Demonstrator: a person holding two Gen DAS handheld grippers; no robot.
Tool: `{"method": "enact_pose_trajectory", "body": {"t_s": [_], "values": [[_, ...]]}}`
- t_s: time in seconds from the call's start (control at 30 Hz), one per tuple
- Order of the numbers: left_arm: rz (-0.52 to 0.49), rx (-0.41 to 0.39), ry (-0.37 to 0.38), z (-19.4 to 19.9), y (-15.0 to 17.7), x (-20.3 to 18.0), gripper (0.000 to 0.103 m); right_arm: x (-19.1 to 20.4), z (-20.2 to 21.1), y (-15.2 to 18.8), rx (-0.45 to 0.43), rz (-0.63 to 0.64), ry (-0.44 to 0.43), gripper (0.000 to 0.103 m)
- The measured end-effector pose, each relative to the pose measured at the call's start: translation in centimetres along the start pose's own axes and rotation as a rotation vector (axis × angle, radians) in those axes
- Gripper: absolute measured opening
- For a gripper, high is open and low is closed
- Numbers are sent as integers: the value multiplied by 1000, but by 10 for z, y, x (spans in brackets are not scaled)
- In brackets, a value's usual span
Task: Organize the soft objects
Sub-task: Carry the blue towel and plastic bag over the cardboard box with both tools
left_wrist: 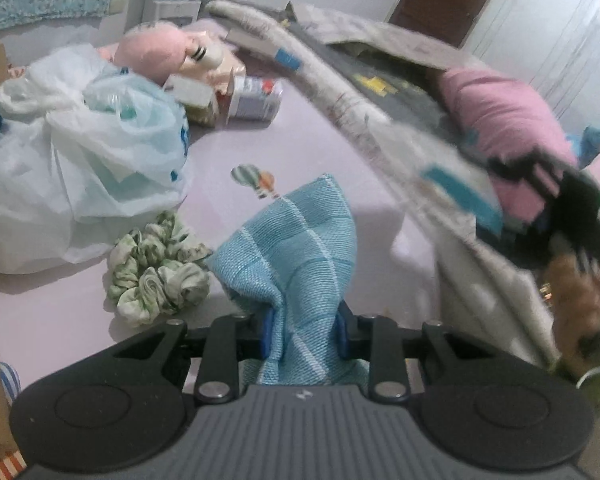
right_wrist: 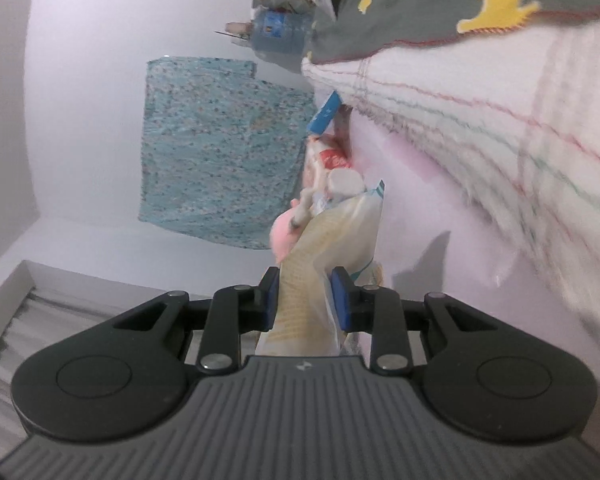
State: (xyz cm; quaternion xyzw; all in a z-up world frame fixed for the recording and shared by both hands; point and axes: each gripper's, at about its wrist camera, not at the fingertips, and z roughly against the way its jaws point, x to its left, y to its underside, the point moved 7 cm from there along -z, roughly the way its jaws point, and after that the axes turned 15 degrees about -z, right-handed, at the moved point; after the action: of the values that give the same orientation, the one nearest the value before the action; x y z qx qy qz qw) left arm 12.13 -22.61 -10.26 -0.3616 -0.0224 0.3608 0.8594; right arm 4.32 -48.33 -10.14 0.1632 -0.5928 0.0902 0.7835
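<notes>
My left gripper [left_wrist: 304, 332] is shut on a light blue woven towel [left_wrist: 296, 248] with white stripes, which stands up in a peak above the pink bed sheet [left_wrist: 300, 140]. My right gripper [right_wrist: 306, 296] is shut on a cream fabric corner with a teal edge [right_wrist: 324, 240]; it seems to belong to the quilted blanket [right_wrist: 480, 112]. In the left wrist view that grey and white blanket [left_wrist: 340, 92] stretches, blurred, toward the black body of the other gripper [left_wrist: 568, 196]. A bunch of green and white scrunched cloth [left_wrist: 156, 276] lies left of the towel.
Plastic bags [left_wrist: 80, 152] are heaped at the left, with a pink plush toy [left_wrist: 160, 52], boxes and a tin [left_wrist: 256, 98] behind them. A pink pillow [left_wrist: 504, 120] lies under the lifted blanket. A brown furry thing [left_wrist: 580, 292] is at the right edge.
</notes>
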Motion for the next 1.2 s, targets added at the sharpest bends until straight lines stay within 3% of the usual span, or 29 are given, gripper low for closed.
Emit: {"method": "enact_pose_trajectory", "body": {"t_s": [0.17, 0.3, 0.4, 0.57, 0.77, 0.93, 1.2], "values": [[39, -85, 50, 43, -8, -3, 29, 26, 17, 39, 47, 60, -52, 27], [80, -174, 45, 89, -13, 8, 29, 57, 6, 75, 124, 144, -69, 27], [110, -237, -18, 127, -14, 31, 29, 80, -19, 103, 201, 199, -75, 27], [158, -294, -195, 187, -6, 83, 30, 115, -84, 161, 359, 292, -66, 27], [227, -244, -375, 216, 11, 155, 30, 144, -181, 239, 529, 438, 14, 27], [270, -151, -501, 217, 34, 218, 30, 150, -264, 290, 618, 535, 157, 27], [322, 1, -578, 203, 59, 301, 30, 129, -372, 353, 670, 681, 407, 26]]}}
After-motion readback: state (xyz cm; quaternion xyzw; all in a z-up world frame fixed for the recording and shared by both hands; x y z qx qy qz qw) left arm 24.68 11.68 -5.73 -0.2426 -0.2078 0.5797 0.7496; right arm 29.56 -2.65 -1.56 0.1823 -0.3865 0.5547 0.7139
